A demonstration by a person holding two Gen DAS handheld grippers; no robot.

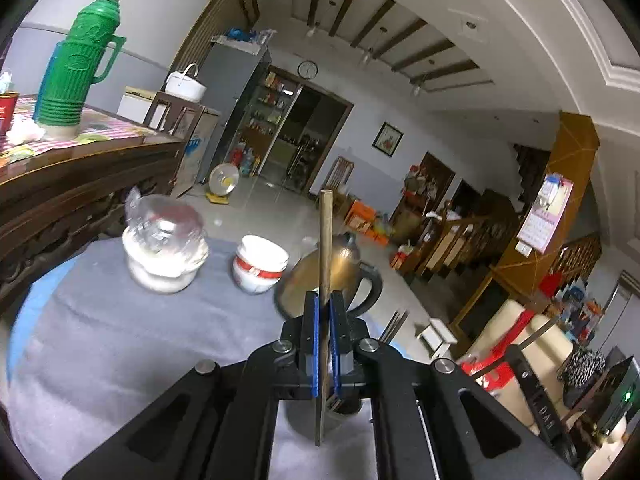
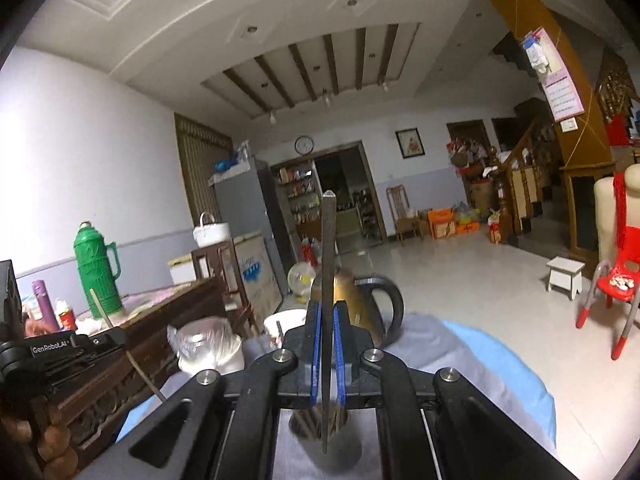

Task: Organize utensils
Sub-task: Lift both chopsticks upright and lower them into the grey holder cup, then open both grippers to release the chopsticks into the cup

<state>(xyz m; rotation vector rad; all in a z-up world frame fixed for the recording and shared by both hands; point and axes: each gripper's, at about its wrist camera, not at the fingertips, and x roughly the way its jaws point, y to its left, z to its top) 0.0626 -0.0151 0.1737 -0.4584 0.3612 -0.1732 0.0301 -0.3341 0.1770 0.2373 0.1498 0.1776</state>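
Chopstick (image 1: 325, 240), light wood, standing upright, pinched between the blue pads of the left tool (image 1: 324, 312), clamped shut on it, above a metal cup (image 1: 340, 408) near the worktop's (image 1: 120, 340) right edge; beyond, sitting toward the far edge, a bagged bowl (image 1: 164, 248), a red-banded bowl (image 1: 260, 264) and a kettle (image 1: 340, 276).

Darker chopstick (image 2: 329, 248) rising upright from the right tool (image 2: 328, 320), gripping it tight, over a cup holding more sticks (image 2: 320, 428); kettle (image 2: 368, 300) showing behind, toward the far edge.
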